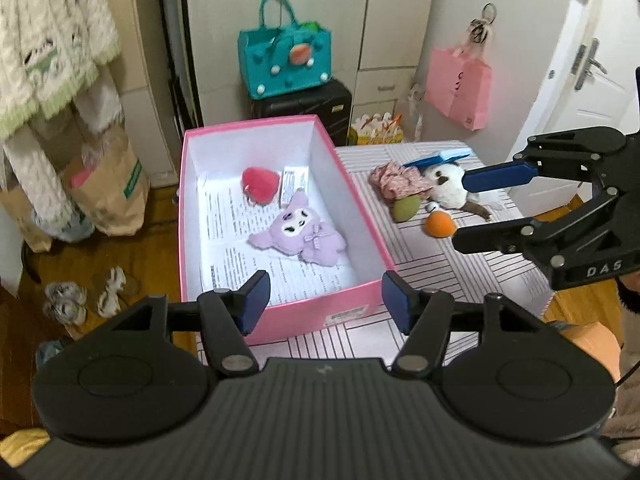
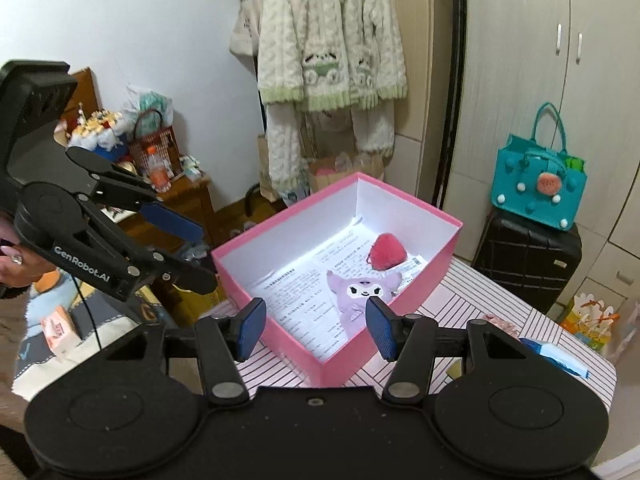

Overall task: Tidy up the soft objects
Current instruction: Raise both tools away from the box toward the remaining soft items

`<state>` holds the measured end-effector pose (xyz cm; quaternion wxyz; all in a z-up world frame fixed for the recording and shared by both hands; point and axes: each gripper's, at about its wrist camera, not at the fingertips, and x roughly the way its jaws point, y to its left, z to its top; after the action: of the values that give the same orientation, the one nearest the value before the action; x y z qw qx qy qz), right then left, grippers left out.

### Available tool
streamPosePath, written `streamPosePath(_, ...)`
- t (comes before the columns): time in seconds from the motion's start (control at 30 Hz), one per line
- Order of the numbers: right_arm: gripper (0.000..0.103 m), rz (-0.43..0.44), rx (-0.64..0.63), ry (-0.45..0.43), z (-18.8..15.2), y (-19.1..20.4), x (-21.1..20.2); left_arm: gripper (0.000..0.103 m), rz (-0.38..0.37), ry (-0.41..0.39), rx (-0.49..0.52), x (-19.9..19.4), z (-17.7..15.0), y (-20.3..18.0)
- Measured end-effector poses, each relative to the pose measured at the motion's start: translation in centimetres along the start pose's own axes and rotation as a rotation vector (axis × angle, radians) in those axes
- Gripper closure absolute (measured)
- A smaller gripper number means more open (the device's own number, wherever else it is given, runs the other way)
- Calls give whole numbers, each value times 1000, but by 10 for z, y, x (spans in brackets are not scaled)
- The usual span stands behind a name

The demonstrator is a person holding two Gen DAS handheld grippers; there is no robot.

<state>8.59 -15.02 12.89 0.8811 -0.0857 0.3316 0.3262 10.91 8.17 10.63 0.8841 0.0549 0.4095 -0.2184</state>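
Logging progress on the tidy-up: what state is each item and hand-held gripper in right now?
pink box: open, lidless
purple plush: lying in box
red pom-pom: in box
white plush: on table, outside box
orange ball: on table
green ball: on table
left hand-held gripper: open, empty
right hand-held gripper: open, empty

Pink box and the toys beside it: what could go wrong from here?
1. The pink box sits at the table's corner; a push from the open left gripper could slide it off.
2. The orange ball and green ball may roll away when pinched.
3. The open right gripper might catch the floral cloth together with the white plush.
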Motion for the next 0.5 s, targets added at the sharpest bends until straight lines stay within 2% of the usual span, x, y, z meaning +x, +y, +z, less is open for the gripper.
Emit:
streamPosePath(0.23,42,3,14,-47,-35,5,-30,33,21,-89,73,-22,-18,-23)
streamPosePath(0.5,42,-31,55,-47,-86,6,-47,32,-18,-51,115,-12,-43,-46)
